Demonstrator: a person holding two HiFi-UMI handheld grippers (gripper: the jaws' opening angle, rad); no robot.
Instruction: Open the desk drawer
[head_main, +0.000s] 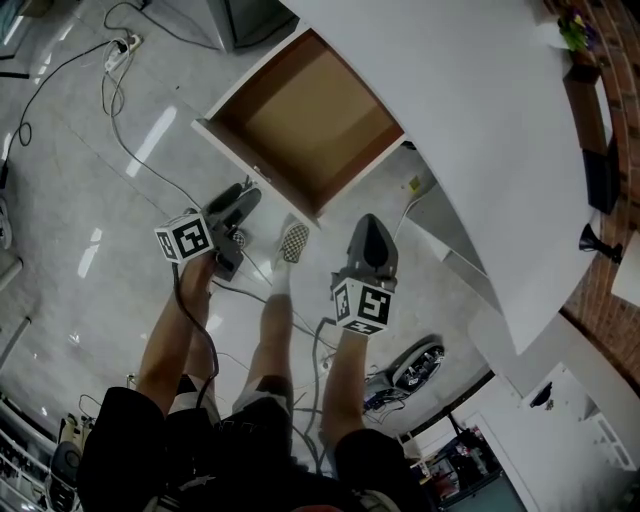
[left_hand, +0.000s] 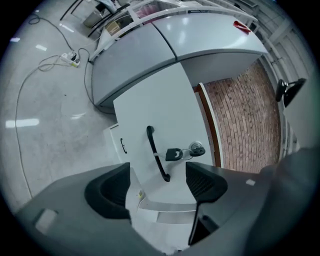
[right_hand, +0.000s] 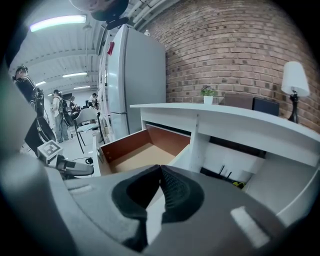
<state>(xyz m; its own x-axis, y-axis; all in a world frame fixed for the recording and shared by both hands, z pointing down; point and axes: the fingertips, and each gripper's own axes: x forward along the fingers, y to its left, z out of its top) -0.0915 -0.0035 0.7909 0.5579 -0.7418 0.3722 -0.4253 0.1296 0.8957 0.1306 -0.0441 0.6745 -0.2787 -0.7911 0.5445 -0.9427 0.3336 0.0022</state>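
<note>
Floor (head_main: 70, 200): polished grey; a trip is made possible by trailing cables (head_main: 120, 110).
Desk drawer (head_main: 305, 120): drawn well out of white desk (head_main: 480, 120), empty; over-extension is risked by further pulling.
Left gripper (left_hand: 157, 185): jaws spread, nothing held, handle (left_hand: 157, 152) faced.
Right gripper (right_hand: 160, 192): jaws closed together, empty.
Key (left_hand: 175, 154): left in lock (left_hand: 197, 149); snagging is judged possible.
Writing: none legible.

Desk drawer (head_main: 300, 115): open, pulled well out from under the white bench (head_main: 470, 110) and sitting level. White front panel, reddish-brown inner walls (right_hand: 170, 140), pale tan floor. Outer face carries a slim black bar handle (left_hand: 157, 152) set along the panel. Just beside the handle is a round lock (left_hand: 197, 148) with a key in it, black fob (left_hand: 173, 154) attached.
</note>
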